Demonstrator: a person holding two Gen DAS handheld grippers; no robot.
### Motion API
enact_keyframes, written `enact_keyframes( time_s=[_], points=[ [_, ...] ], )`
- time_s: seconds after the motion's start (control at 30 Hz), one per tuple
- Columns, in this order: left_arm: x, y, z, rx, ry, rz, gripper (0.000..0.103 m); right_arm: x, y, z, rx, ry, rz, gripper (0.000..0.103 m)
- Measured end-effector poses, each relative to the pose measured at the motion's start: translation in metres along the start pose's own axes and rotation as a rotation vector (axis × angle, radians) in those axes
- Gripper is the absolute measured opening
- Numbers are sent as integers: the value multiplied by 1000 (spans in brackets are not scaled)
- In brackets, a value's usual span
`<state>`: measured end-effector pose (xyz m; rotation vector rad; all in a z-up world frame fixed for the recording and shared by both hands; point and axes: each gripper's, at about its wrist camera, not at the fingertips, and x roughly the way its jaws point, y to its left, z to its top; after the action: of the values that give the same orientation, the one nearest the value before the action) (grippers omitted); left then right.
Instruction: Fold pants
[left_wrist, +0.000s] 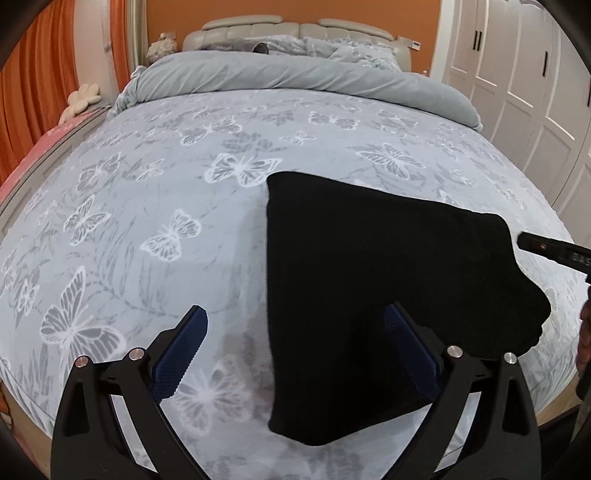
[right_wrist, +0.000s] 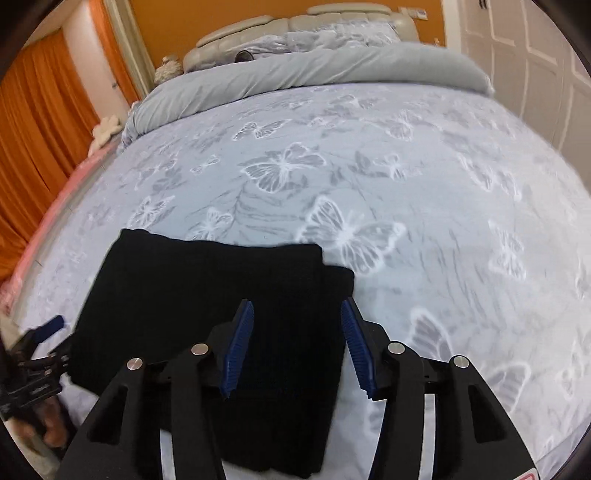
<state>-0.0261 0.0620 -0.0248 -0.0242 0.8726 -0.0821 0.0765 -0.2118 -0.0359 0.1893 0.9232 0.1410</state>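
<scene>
The black pants (left_wrist: 369, 288) lie folded into a flat bundle on the butterfly-print bedspread (left_wrist: 166, 184), near the bed's front edge. My left gripper (left_wrist: 295, 314) is open wide. Its right finger hangs over the pants and its left finger over bare sheet. In the right wrist view the pants (right_wrist: 207, 288) fill the lower left. My right gripper (right_wrist: 295, 306) hovers over their right edge, jaws apart, pads pressing on nothing. The right gripper's tip (left_wrist: 546, 251) shows beyond the pants' right corner. The left gripper (right_wrist: 51, 332) shows at the pants' left side, held by a hand.
A rolled grey duvet (left_wrist: 295, 77) and pillows lie across the head of the bed under a padded headboard (left_wrist: 288, 27). Orange curtains (left_wrist: 33, 81) hang on the left. White wardrobe doors (left_wrist: 517, 74) stand on the right. Wide bedspread stretches behind the pants.
</scene>
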Motion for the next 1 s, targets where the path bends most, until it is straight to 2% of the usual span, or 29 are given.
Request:
enact_keyframes(
  time_s=[0.03,0.13,0.2,0.23,0.27,0.33,0.4,0.47,0.53,0.6,0.63,0.67,0.7,0.77,0.87,1.0],
  points=[
    [1,-1,0,3,0,0,95,2,-4,-2,14,12,30,49],
    [5,-5,0,9,9,1,95,23,-2,-10,-12,85,36,49],
    [9,-9,1,11,19,-2,95,35,1,-19,-14,114,71,44],
    [11,-10,1,14,24,-4,95,35,5,-19,-31,104,73,30],
    [11,-12,0,17,26,-6,95,28,8,-16,-57,89,69,7],
    [12,-15,-1,26,29,-5,95,10,7,-13,-54,54,88,7],
    [14,-17,-3,42,27,5,95,8,7,-18,-88,65,37,7],
    [17,-18,-4,48,34,10,95,30,9,-27,-125,117,-27,17],
    [20,-19,-3,46,48,10,95,26,11,-26,-107,92,-25,17],
    [22,-19,-3,46,51,9,95,10,11,-22,-91,51,-12,25],
    [22,-20,-3,49,50,13,95,1,10,-21,-76,27,-16,38],
    [22,-20,-3,53,50,15,95,-3,7,-21,-65,14,-19,56],
    [23,-20,-4,55,52,14,95,-11,2,-23,-42,-5,-19,62],
    [24,-20,-4,48,57,9,95,-17,-5,-29,5,-11,-4,65],
    [26,-19,-4,33,70,-5,95,-10,-12,-39,66,37,47,65],
    [27,-21,-7,39,83,-17,95,-1,-10,-50,78,78,82,65]
  ],
)
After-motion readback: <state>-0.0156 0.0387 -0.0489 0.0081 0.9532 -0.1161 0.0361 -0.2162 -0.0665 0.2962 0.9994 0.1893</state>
